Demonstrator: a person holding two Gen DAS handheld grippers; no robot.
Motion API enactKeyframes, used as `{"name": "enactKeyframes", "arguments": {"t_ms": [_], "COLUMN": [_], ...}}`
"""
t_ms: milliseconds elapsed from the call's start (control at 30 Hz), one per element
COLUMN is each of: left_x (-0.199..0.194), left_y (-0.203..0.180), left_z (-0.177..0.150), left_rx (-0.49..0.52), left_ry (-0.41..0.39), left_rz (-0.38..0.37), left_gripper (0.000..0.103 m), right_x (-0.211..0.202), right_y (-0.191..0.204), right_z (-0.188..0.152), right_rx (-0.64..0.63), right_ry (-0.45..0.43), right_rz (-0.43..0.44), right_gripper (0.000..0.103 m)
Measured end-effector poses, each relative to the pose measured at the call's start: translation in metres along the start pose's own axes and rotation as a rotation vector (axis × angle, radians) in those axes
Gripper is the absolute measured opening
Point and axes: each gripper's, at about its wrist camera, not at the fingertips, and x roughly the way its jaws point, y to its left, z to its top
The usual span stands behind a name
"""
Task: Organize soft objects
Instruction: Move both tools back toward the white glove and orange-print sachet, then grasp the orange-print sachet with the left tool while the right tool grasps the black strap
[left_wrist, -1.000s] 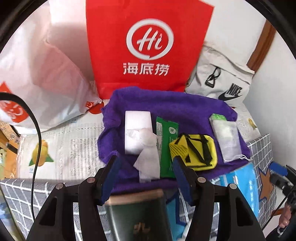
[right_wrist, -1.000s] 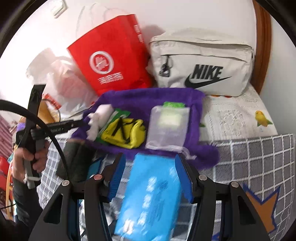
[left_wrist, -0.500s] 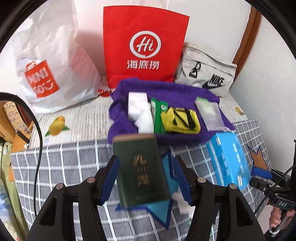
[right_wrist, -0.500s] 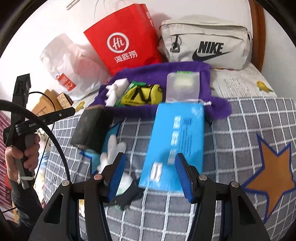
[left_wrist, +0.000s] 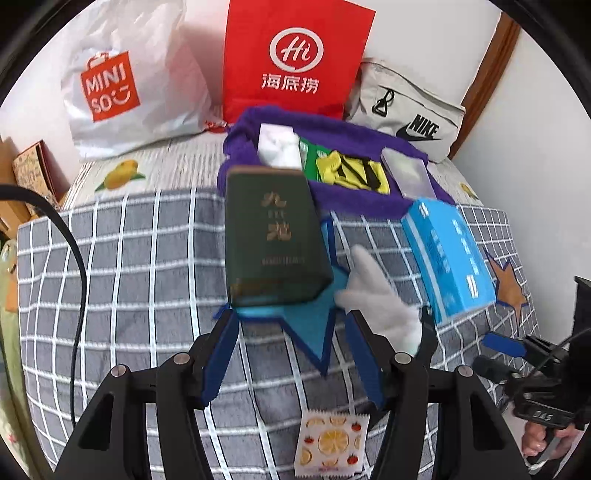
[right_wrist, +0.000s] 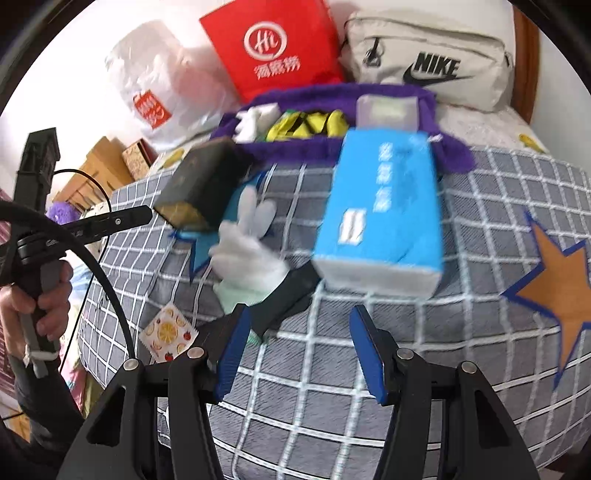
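A purple towel (left_wrist: 354, 199) (right_wrist: 454, 155) lies on the bed and bears a white pack (left_wrist: 279, 147), a green packet (left_wrist: 310, 155), a yellow pouch (left_wrist: 352, 171) (right_wrist: 306, 125) and a clear bag (left_wrist: 408, 173) (right_wrist: 388, 110). In front lie a dark green box (left_wrist: 273, 236) (right_wrist: 195, 184), a white glove (left_wrist: 380, 299) (right_wrist: 247, 247), a blue tissue pack (left_wrist: 448, 254) (right_wrist: 384, 214) and a fruit-print sachet (left_wrist: 328, 443) (right_wrist: 168, 332). My left gripper (left_wrist: 291, 358) is open and empty, below the green box. My right gripper (right_wrist: 301, 350) is open and empty, below the tissue pack.
A red paper bag (left_wrist: 295, 59), a white Miniso bag (left_wrist: 122, 77) and a grey Nike bag (left_wrist: 406, 110) stand against the wall behind the towel. The grey checked blanket (left_wrist: 147, 258) has star patches. Cardboard boxes (right_wrist: 110, 162) stand left of the bed.
Both grippers have pulled back from the towel toward the bed's near edge. The green box, glove, tissue pack and sachet have come into fuller view.
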Motion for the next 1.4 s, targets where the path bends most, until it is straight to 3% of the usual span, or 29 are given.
{"name": "enactKeyframes", "arguments": {"t_ms": [200, 467, 633, 733, 1033, 1067, 1133, 1200, 1300, 1400], "left_x": [0.002, 0.003, 0.005, 0.007, 0.008, 0.009, 0.009, 0.009, 0.01, 0.011], "left_y": [0.008, 0.021, 0.023, 0.022, 0.017, 0.018, 0.018, 0.018, 0.018, 0.018], "left_z": [-0.026, -0.043, -0.05, -0.053, -0.059, -0.059, -0.06, -0.06, -0.06, -0.061], "left_rx": [-0.025, -0.057, -0.06, -0.061, -0.063, -0.064, -0.067, -0.069, -0.07, -0.068], "left_ry": [0.02, 0.034, 0.039, 0.044, 0.049, 0.051, 0.054, 0.054, 0.056, 0.059], "left_rz": [-0.004, -0.008, -0.018, -0.025, -0.04, -0.042, -0.046, -0.049, -0.051, -0.052], "left_gripper": [0.058, 0.058, 0.059, 0.059, 0.059, 0.059, 0.059, 0.059, 0.059, 0.059], "right_x": [0.037, 0.067, 0.055, 0.045, 0.041, 0.042, 0.047, 0.052, 0.062, 0.061], "right_y": [0.019, 0.035, 0.035, 0.027, 0.017, 0.018, 0.022, 0.026, 0.031, 0.035], "right_z": [-0.008, -0.004, -0.006, -0.009, -0.018, -0.016, -0.012, -0.009, -0.008, -0.011], "right_rx": [-0.002, -0.012, -0.05, -0.041, 0.003, 0.015, 0.022, 0.016, 0.001, -0.058], "right_ry": [0.039, 0.028, 0.015, 0.015, 0.046, 0.046, 0.043, 0.032, 0.027, 0.002], "right_rz": [-0.007, -0.095, -0.098, -0.075, -0.042, -0.027, -0.02, -0.044, -0.085, -0.13], "right_gripper": [0.055, 0.054, 0.019, 0.008, 0.012, 0.016, 0.046, 0.055, 0.05, 0.03]}}
